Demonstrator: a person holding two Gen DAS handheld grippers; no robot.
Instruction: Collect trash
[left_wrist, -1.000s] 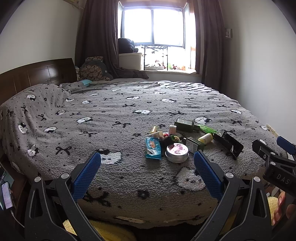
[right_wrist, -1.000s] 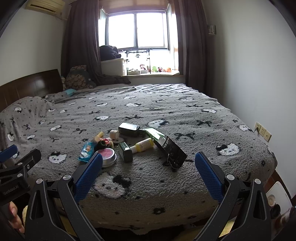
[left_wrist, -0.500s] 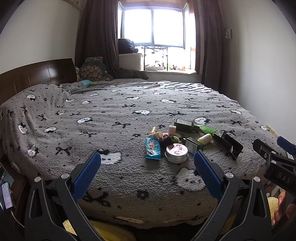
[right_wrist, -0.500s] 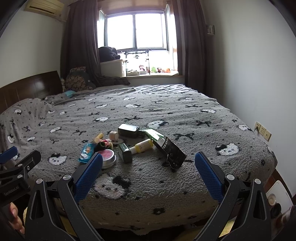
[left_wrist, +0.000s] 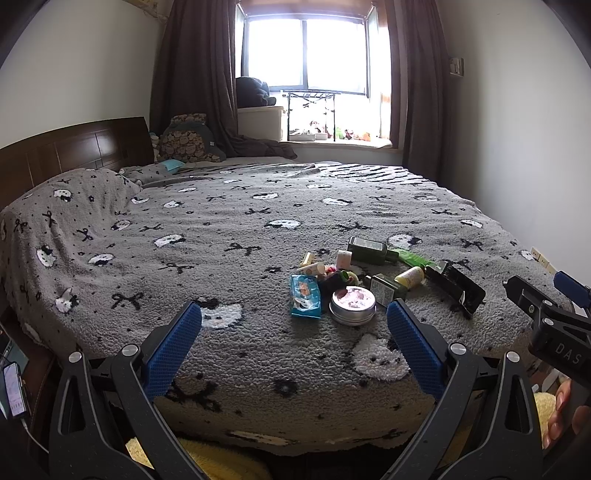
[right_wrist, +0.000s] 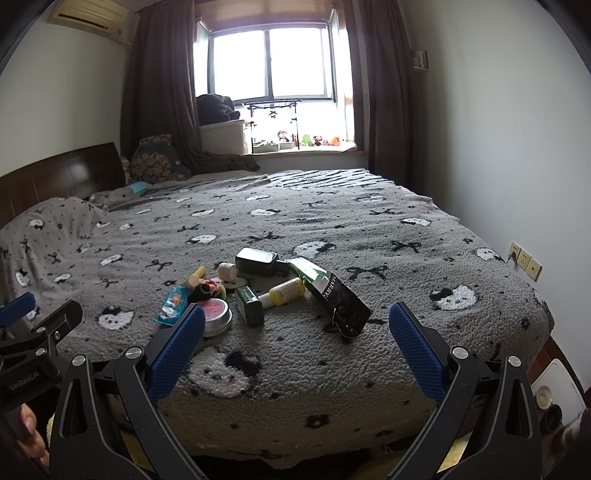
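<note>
A heap of trash lies near the foot of the bed: a blue wrapper (left_wrist: 305, 296) (right_wrist: 173, 301), a round metal tin (left_wrist: 352, 304) (right_wrist: 216, 316), a dark green bottle (left_wrist: 369, 251) (right_wrist: 258, 261), a small green box (right_wrist: 249, 305), a yellow bottle (right_wrist: 286, 291) and a black carton (left_wrist: 456, 288) (right_wrist: 341, 302). My left gripper (left_wrist: 293, 332) is open and empty, short of the heap. My right gripper (right_wrist: 297, 334) is open and empty, in front of the carton.
The bed's grey patterned blanket (left_wrist: 221, 229) fills both views. A wooden headboard (left_wrist: 74, 151) stands at the left, a window (left_wrist: 306, 55) at the back, a white wall (right_wrist: 517, 147) at the right. A phone (left_wrist: 13, 387) lies low at the left.
Both grippers have edged slightly forward toward the bed; the heap sits a little nearer in the right wrist view. Nothing was grasped.
</note>
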